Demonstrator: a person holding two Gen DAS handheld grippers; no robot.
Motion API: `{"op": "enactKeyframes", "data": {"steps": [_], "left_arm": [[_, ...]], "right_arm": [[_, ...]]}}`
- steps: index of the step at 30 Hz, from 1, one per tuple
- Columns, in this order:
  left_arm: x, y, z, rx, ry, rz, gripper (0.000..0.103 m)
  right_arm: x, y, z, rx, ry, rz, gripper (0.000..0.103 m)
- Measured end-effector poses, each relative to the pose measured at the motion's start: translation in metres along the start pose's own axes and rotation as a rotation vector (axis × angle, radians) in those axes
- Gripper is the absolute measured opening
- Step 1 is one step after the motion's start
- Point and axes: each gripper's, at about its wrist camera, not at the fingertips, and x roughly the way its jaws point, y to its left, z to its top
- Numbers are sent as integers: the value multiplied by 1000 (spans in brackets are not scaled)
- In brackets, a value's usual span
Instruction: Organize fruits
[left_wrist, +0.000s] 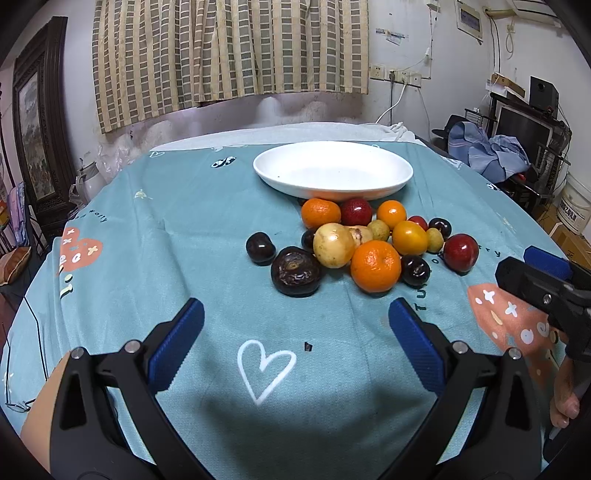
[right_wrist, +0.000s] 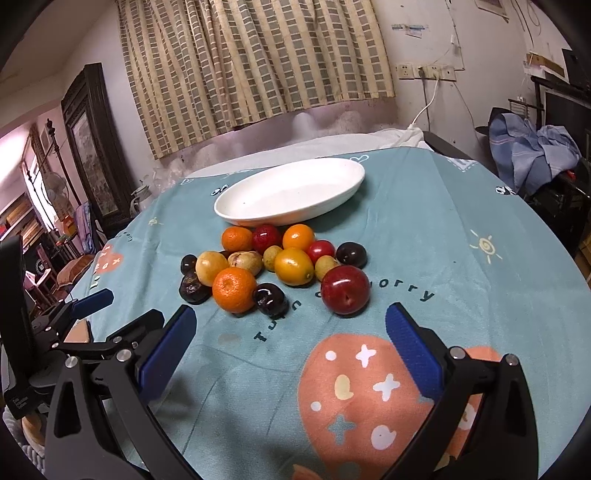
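Note:
A pile of several fruits lies on the teal tablecloth (left_wrist: 207, 236) in front of an empty white oval dish (left_wrist: 332, 170), also in the right wrist view (right_wrist: 291, 192). It includes an orange mandarin (left_wrist: 375, 266) (right_wrist: 234, 289), a yellow fruit (left_wrist: 333, 245), a dark wrinkled fruit (left_wrist: 295, 271), dark plums and a red plum (right_wrist: 345, 290) (left_wrist: 460, 252). My left gripper (left_wrist: 295, 314) is open and empty, short of the pile. My right gripper (right_wrist: 290, 321) is open and empty, just before the red plum; it also shows in the left wrist view (left_wrist: 535, 273).
A checked curtain (left_wrist: 229, 51) hangs on the wall behind the table. A framed picture (left_wrist: 37, 129) stands at the left. Blue clothes (left_wrist: 487, 151) and shelves with cables are at the right. The table edge curves off on both sides.

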Motion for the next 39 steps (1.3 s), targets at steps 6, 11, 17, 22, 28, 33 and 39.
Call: {"op": "enactKeyframes", "data": {"steps": [6, 11, 17, 22, 28, 33, 39], "left_arm": [[0, 0, 0, 0, 0, 1, 101], [-1, 0, 0, 1, 1, 0, 101], [-1, 0, 0, 1, 2, 0, 101], [0, 3, 0, -2, 2, 1, 101], [0, 4, -1, -2, 4, 1, 101], [2, 6, -2, -3, 7, 2, 101], [3, 8, -3, -4, 9, 3, 101]], "right_arm": [[1, -2, 0, 9, 5, 22, 102], [1, 2, -1, 0, 12, 34, 102], [1, 3, -2, -2, 10, 2, 102], [-2, 3, -1, -8, 0, -10, 102], [-3, 3, -1, -13, -1, -10, 102], [-3, 3, -1, -12, 0, -9, 102], [-3, 3, -1, -12, 0, -9, 102]]}}
